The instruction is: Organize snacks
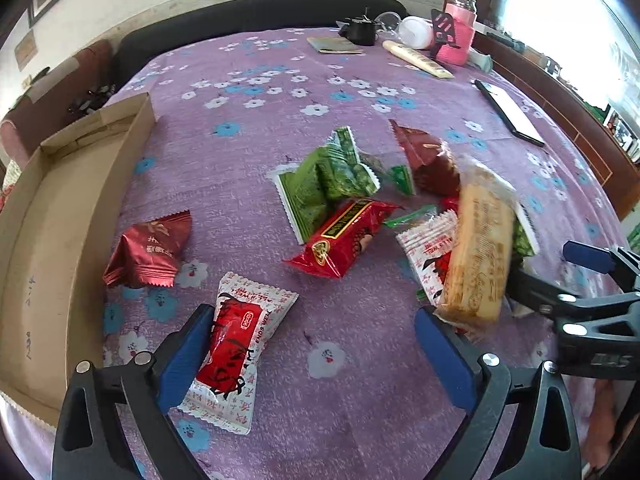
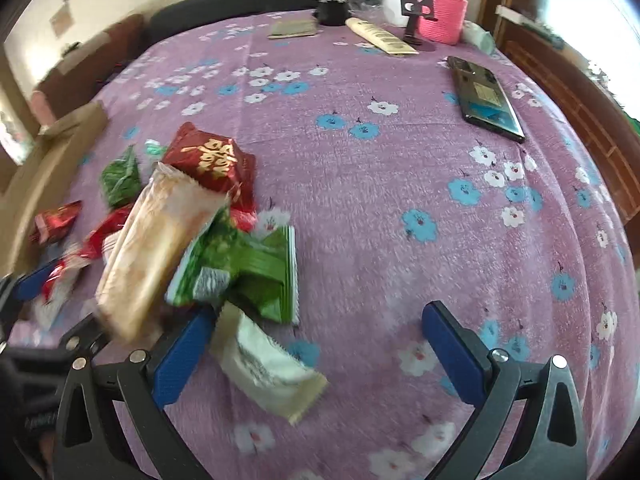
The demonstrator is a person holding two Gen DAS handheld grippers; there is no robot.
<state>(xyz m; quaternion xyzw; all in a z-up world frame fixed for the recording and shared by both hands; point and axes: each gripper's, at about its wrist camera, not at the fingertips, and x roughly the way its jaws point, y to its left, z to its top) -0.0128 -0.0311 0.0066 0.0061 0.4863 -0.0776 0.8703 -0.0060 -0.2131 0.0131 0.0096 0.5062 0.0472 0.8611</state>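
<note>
While both jaws stand spread, the left hand-held gripper (image 1: 312,344) grasps nothing; a red-and-white snack packet (image 1: 232,354) lies against its left finger on the purple floral counter (image 1: 248,136). Right hand-held gripper (image 2: 316,344): released, a pale wrapper (image 2: 272,372) beside its left finger. Ahead-left: tan biscuit pack (image 2: 156,252), green packets (image 2: 248,272). Far left: cardboard box (image 1: 40,248).
</note>
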